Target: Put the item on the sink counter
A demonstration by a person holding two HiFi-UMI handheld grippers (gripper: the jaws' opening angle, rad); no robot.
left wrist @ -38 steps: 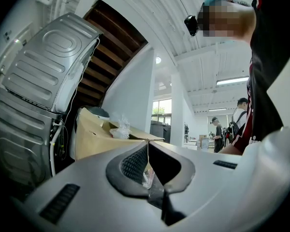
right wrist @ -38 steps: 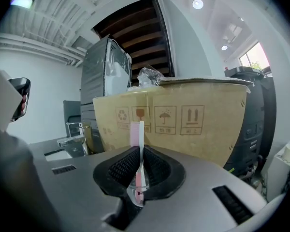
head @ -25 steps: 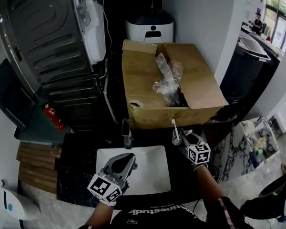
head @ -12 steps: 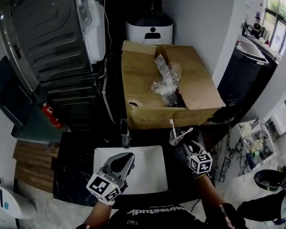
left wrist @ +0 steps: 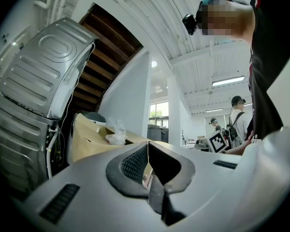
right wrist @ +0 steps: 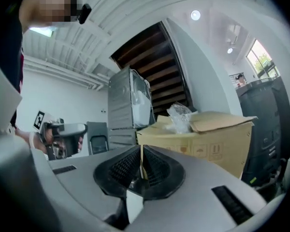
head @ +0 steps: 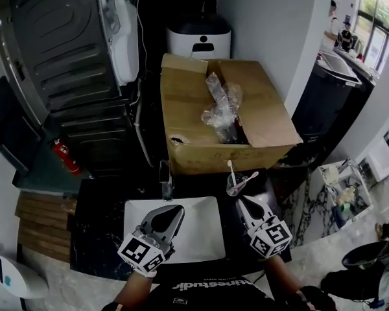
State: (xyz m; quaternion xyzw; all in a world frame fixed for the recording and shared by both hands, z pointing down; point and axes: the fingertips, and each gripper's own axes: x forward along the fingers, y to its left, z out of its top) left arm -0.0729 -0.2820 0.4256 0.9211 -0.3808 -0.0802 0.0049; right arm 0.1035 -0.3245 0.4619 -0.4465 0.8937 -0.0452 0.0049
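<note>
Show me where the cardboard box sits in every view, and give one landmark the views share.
Head view: the cardboard box fills the upper centre, behind the sink counter.
Left gripper view: the box is at lower left, just right of the grey appliance.
Right gripper view: the box is right of centre.
Shared landmark: the crumpled clear plastic sticking out of the box's top shows in all three.

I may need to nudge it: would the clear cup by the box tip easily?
Likely tippy: the white sticks lean out above the clear cup, so push low. It looks thin and light, so it may skid on the dark counter.
</note>
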